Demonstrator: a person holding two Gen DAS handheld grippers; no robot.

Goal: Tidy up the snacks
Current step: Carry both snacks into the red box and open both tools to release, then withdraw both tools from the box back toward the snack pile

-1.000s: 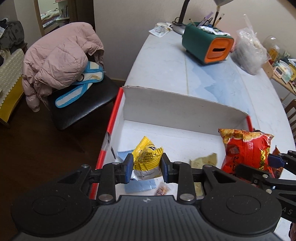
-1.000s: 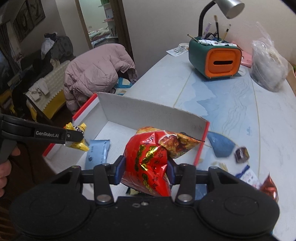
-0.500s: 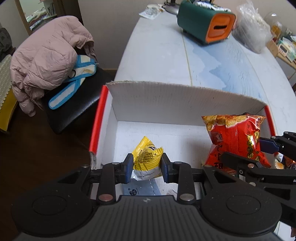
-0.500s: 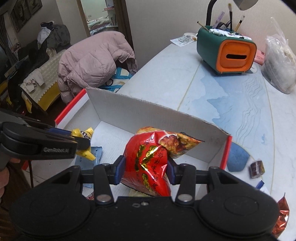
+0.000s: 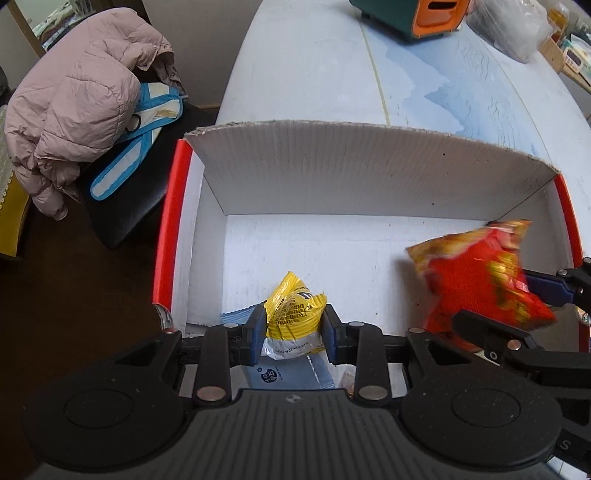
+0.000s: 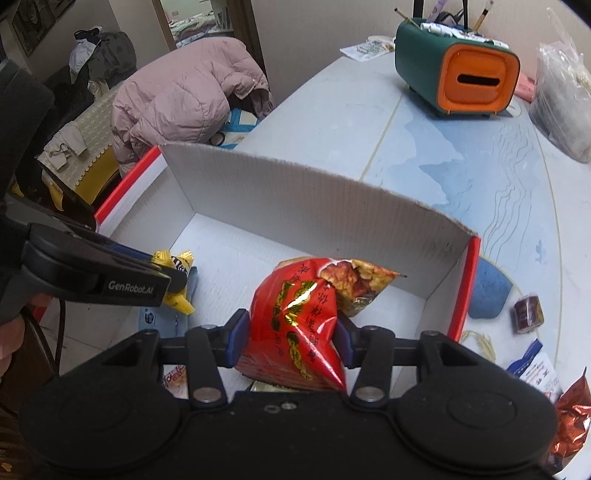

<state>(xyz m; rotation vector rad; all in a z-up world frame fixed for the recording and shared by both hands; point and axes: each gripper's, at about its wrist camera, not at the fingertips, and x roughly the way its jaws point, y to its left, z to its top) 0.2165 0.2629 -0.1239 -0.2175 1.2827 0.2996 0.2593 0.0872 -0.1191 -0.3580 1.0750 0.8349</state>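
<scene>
Both grippers hang over the white box [image 5: 369,177] on the surface: the left gripper [image 5: 294,325] clenches a yellow packet [image 5: 293,317] between its fingers, while the right gripper [image 6: 291,334], opening, frees a red snack bag [image 6: 295,317]; next, likely, both let go and lift clear.

It was a lived-in home. A pink padded jacket [image 6: 184,92] lay heaped over a dark chair [image 5: 122,206] beside the desk [image 6: 351,122], a doorway [image 6: 199,22] behind it opened onto a room with bedding, and clothes were piled on furniture [image 6: 99,51]. A green-and-orange organiser holding brushes [image 6: 456,66] stood on the desk.
</scene>
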